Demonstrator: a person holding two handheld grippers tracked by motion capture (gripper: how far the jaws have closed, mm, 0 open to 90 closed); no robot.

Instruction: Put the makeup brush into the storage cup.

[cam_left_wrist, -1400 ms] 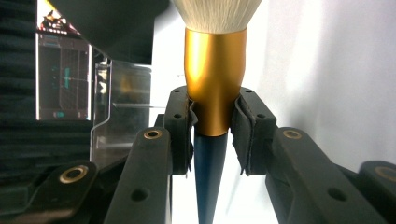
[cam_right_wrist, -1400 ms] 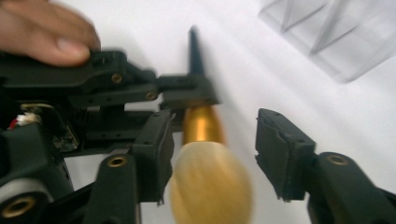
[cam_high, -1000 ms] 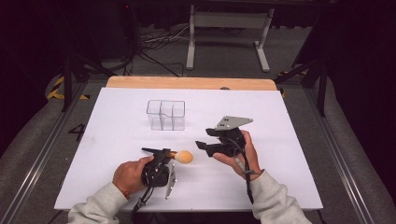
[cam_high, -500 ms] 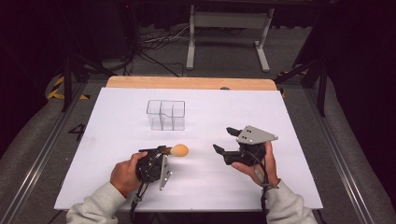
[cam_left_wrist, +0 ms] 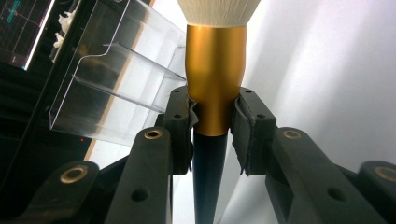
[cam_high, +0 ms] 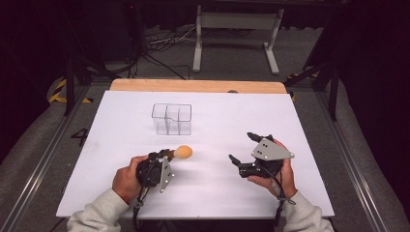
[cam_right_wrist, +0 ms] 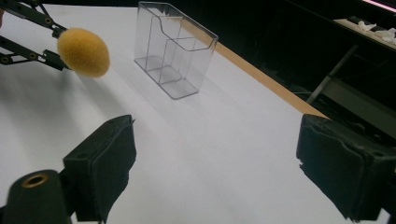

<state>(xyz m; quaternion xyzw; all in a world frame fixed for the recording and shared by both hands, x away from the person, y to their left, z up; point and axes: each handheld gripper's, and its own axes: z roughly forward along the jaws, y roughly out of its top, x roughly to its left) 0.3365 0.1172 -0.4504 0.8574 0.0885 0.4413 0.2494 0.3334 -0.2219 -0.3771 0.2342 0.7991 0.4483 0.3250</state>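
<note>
Brush [cam_left_wrist: 215, 70]: was clamped in the left gripper [cam_left_wrist: 215, 135].
Right gripper [cam_right_wrist: 215, 172]: jaws had just been opening, nothing between.
Clear organizer [cam_high: 172, 119]: beyond the brush, nothing seen inside.

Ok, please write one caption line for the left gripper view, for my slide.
Left gripper shut on a brush at its gold collar, clear organizer behind.

left tool [cam_high: 167, 155]: clamped | right tool [cam_high: 244, 149]: jaws just opened wide, empty

One number is showing: a black "4" is sitting on the grey floor [cam_high: 80, 137] left of the table. No other words or labels are showing clearly enough to read.
</note>
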